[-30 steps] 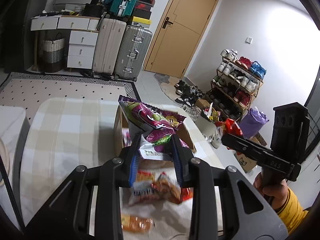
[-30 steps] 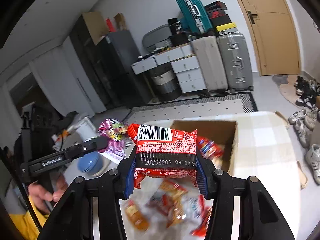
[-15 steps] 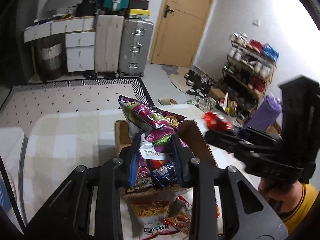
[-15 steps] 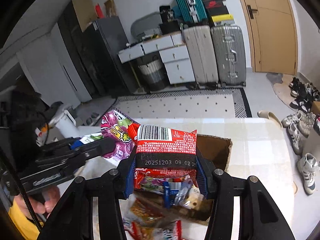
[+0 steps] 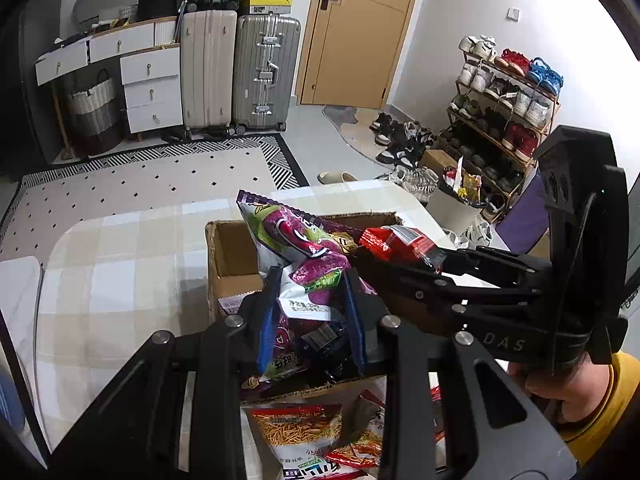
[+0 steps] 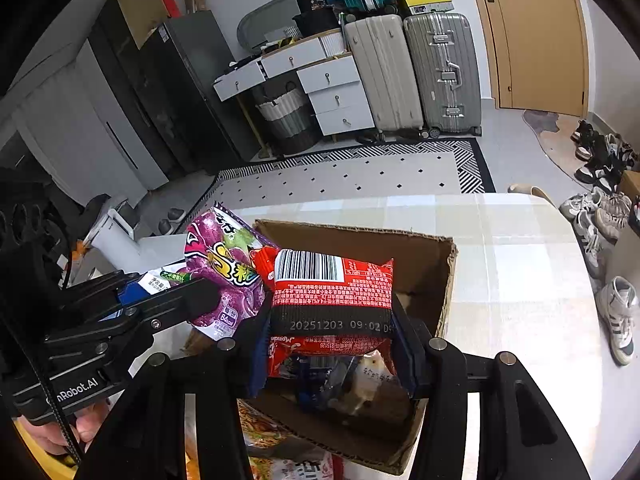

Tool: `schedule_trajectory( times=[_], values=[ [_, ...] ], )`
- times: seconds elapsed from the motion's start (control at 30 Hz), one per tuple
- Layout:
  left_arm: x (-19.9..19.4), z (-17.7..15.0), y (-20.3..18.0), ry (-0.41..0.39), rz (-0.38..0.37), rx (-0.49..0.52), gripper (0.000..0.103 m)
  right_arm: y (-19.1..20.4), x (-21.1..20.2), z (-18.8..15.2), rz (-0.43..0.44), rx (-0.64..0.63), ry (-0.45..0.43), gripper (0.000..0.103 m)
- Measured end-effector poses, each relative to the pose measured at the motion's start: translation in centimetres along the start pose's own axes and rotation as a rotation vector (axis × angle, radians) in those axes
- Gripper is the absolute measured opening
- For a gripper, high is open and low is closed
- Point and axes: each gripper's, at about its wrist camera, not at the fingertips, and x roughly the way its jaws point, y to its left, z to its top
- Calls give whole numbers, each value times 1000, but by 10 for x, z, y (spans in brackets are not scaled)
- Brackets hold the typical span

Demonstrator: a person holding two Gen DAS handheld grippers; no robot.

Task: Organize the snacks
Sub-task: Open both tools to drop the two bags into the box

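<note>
My left gripper (image 5: pixel 312 316) is shut on a purple and green snack bag (image 5: pixel 296 240), held over the open cardboard box (image 5: pixel 224 248). In the right wrist view that purple bag (image 6: pixel 224 268) hangs at the box's left wall, with the left gripper (image 6: pixel 200 300) coming in from the left. My right gripper (image 6: pixel 330 344) is shut on a red snack packet (image 6: pixel 332 292) with a barcode, above the cardboard box (image 6: pixel 436 268). The red packet (image 5: pixel 400 242) also shows in the left wrist view, right of the purple bag. Several snack packs lie inside the box.
The box sits on a checked tablecloth (image 5: pixel 112 264). More snack bags (image 5: pixel 300 436) lie on the table in front of the box. A hand in a yellow sleeve (image 5: pixel 580 400) holds the right gripper. Beyond the table are suitcases (image 5: pixel 264 72), drawers and a shoe rack (image 5: pixel 504 96).
Both grippers have moved forward and down with their bags, from above the loose snacks to over the box. The two bags now hang close together.
</note>
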Motion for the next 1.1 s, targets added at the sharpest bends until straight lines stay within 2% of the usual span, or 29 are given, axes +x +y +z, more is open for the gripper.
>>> schedule_trajectory(
  times=[0.3,0.73,0.97,1.1],
  values=[
    [16,-22,-4,27,11,9,27,-5,9,-5,-10,6,21,51],
    [39,-34,-2,90,18,11,27,-5,15,-12,-32,-8,43,53],
    [43,-32,2,77,39,3,27,-7,16,-16,-32,-2,51,54],
    [38,-32,3,68,44,2,27,-5,14,-15,-39,-9,50,59]
  ],
)
